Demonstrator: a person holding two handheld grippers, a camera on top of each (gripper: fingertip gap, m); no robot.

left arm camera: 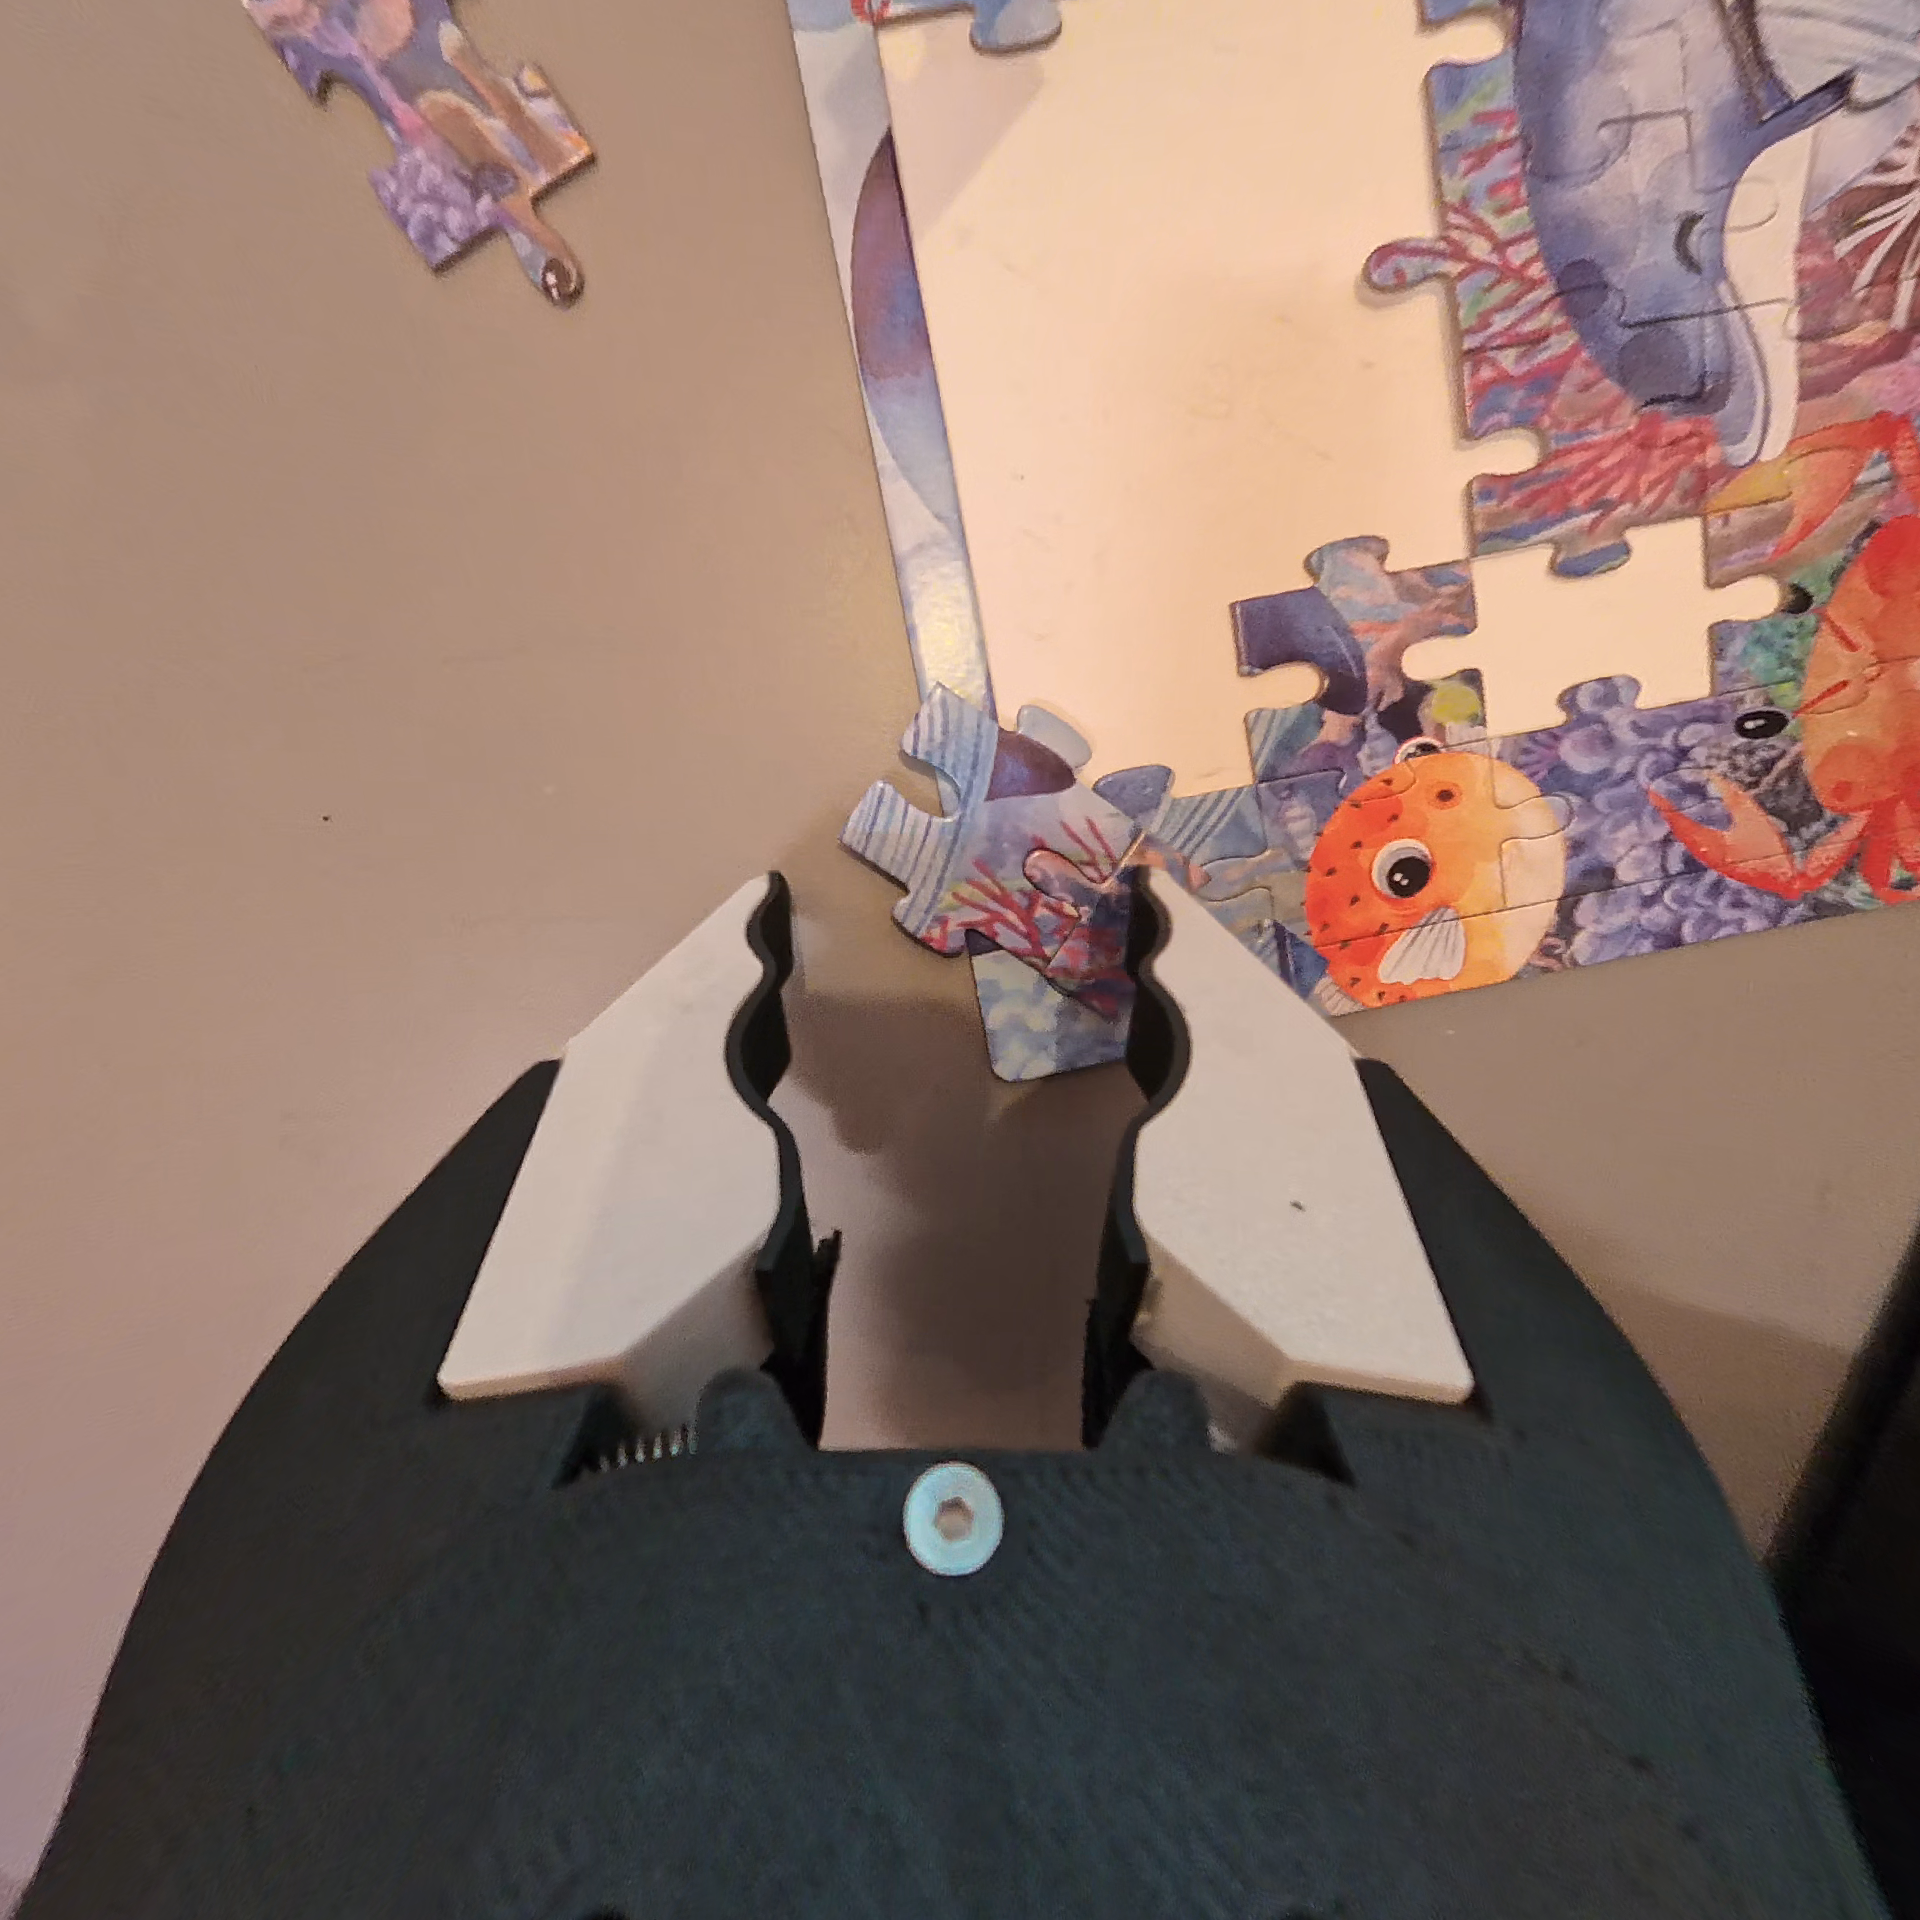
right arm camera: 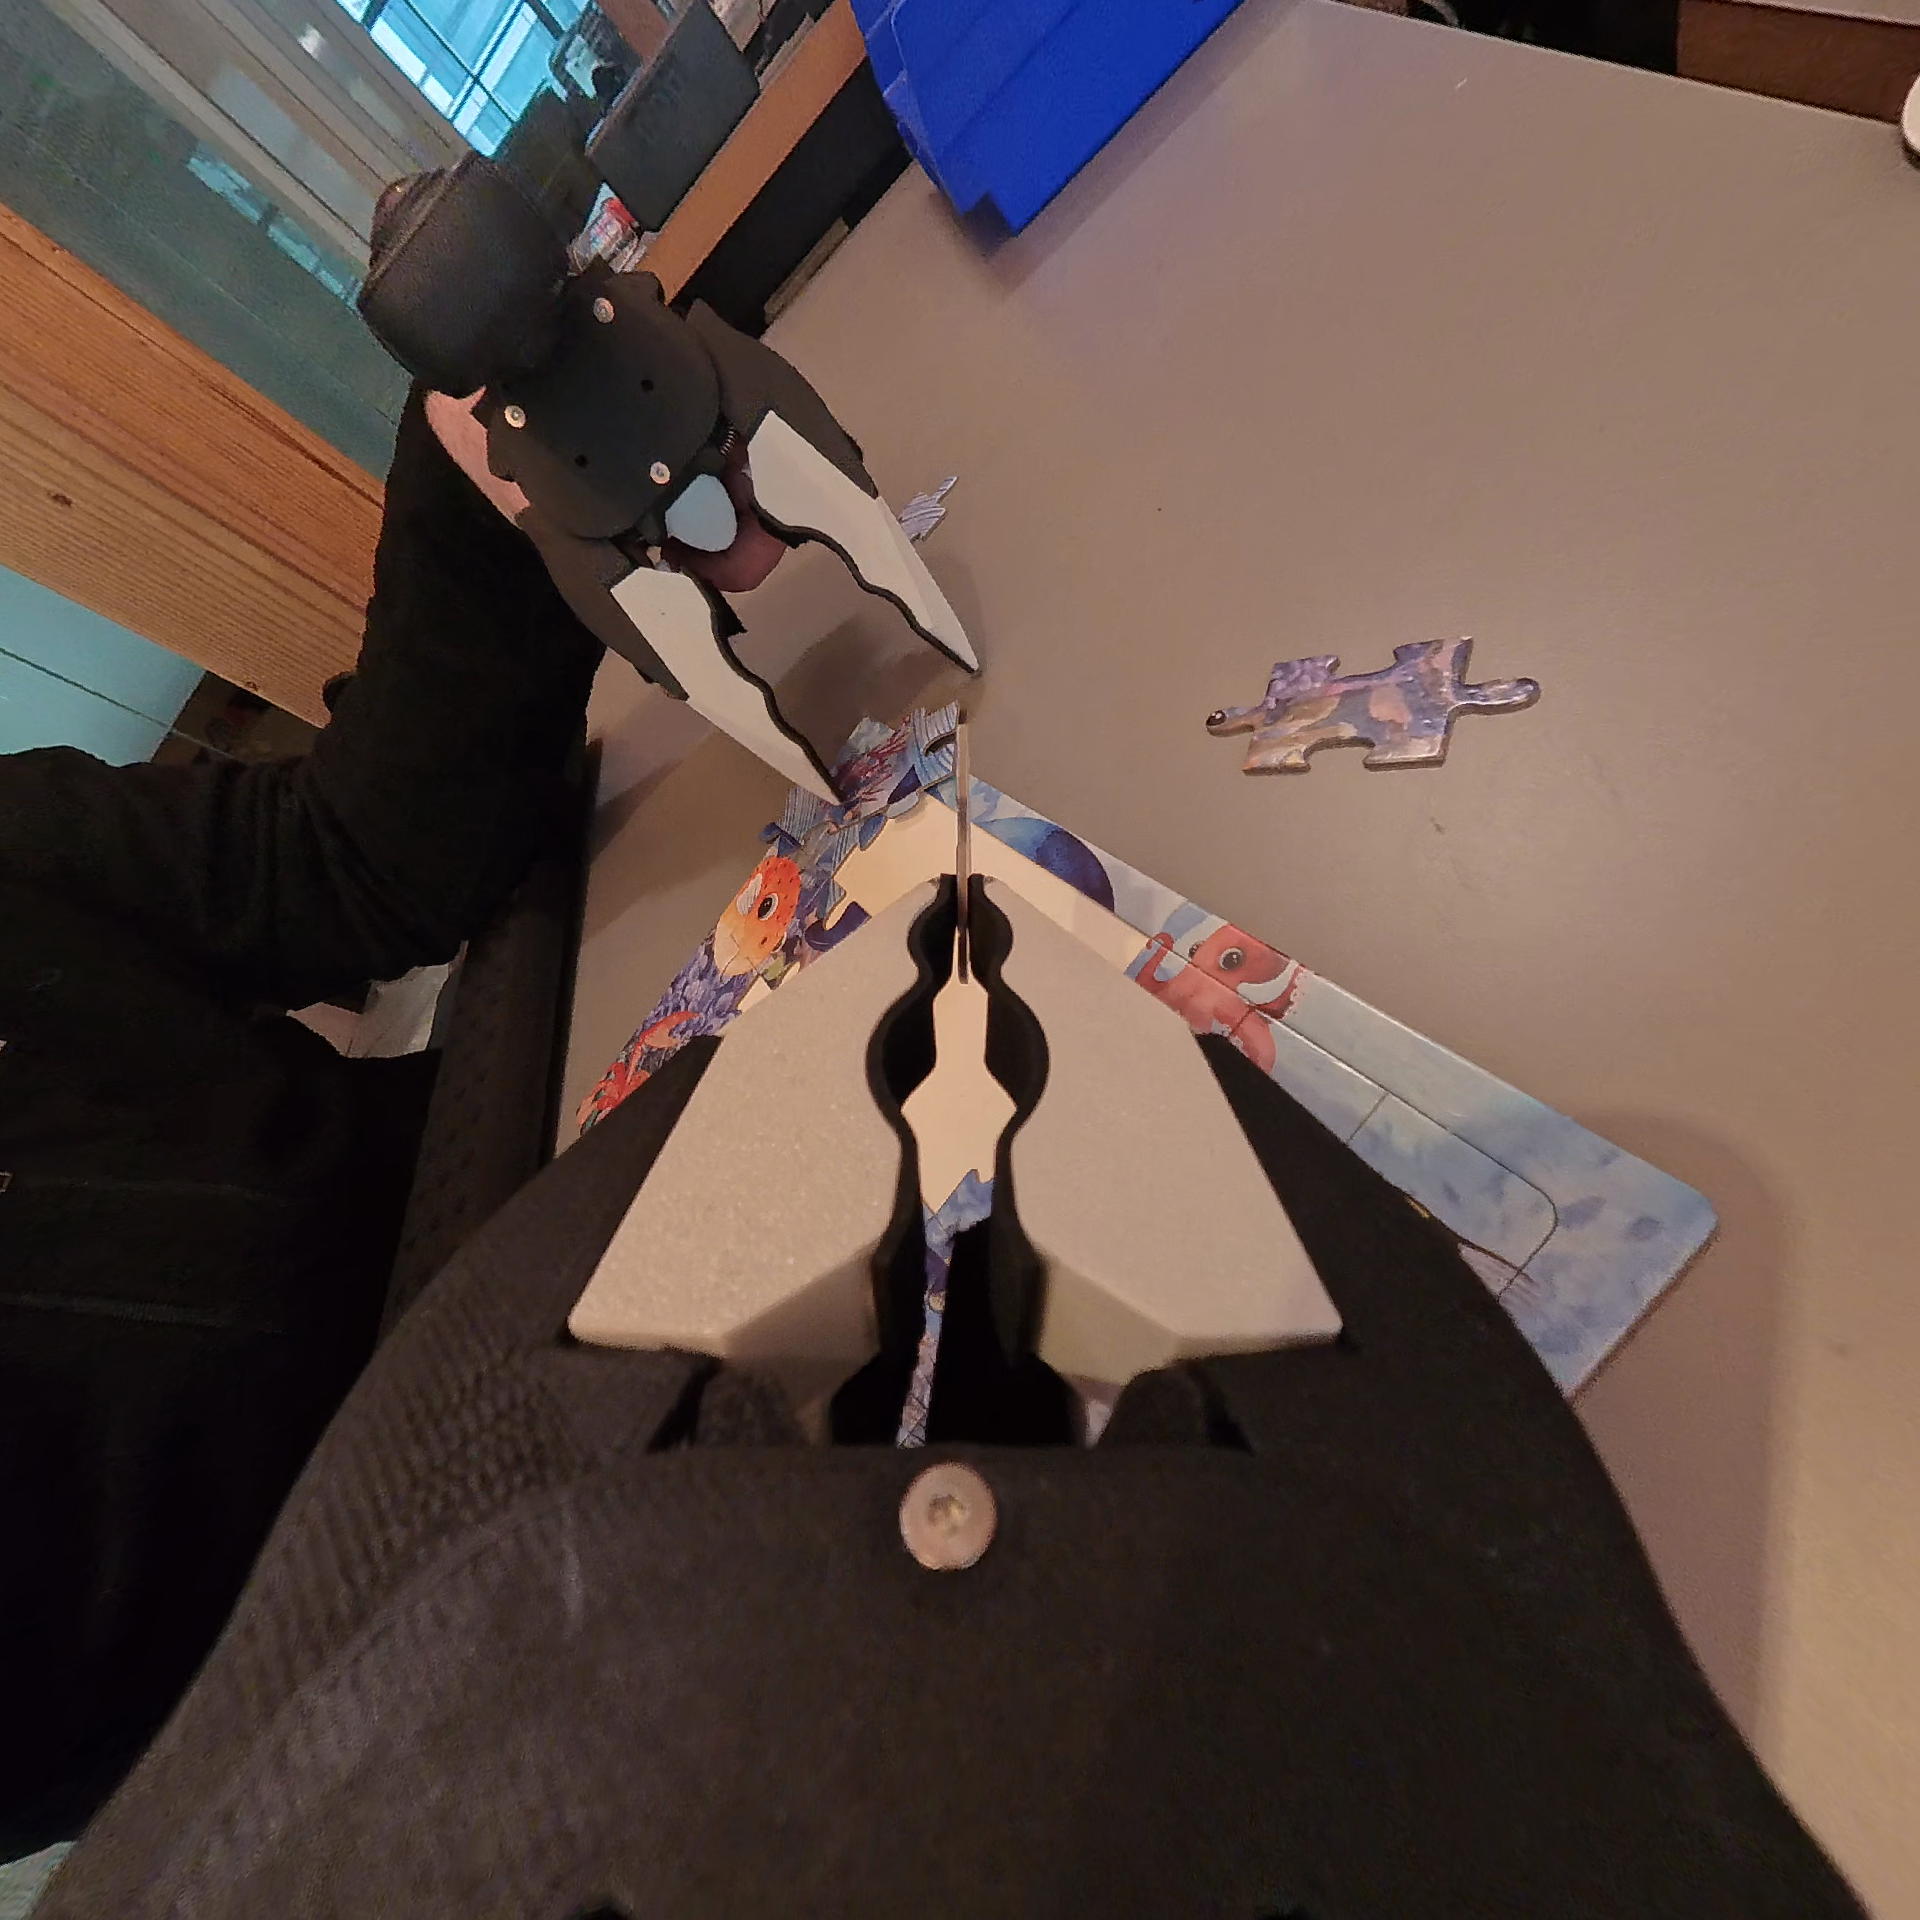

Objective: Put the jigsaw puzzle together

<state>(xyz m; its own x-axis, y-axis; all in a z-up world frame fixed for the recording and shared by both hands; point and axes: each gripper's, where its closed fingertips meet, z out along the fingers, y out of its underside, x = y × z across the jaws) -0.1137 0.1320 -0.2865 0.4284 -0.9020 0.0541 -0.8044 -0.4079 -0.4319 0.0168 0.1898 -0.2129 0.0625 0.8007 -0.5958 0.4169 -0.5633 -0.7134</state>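
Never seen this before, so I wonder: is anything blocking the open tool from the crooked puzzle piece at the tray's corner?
Nothing visible does. The open left tool sits at the crooked piece lying over the tray corner, with nothing else between its fingers. The right tool holds a thin piece edge-on close by.

L gripper (left arm camera: 961, 894) fingers apart; R gripper (right arm camera: 962, 883) fingers pinched.

A grey table (right arm camera: 1455, 416) carries the puzzle tray (right arm camera: 1558, 1226), a loose piece (right arm camera: 1361, 707) and a blue bin (right arm camera: 1018, 83).
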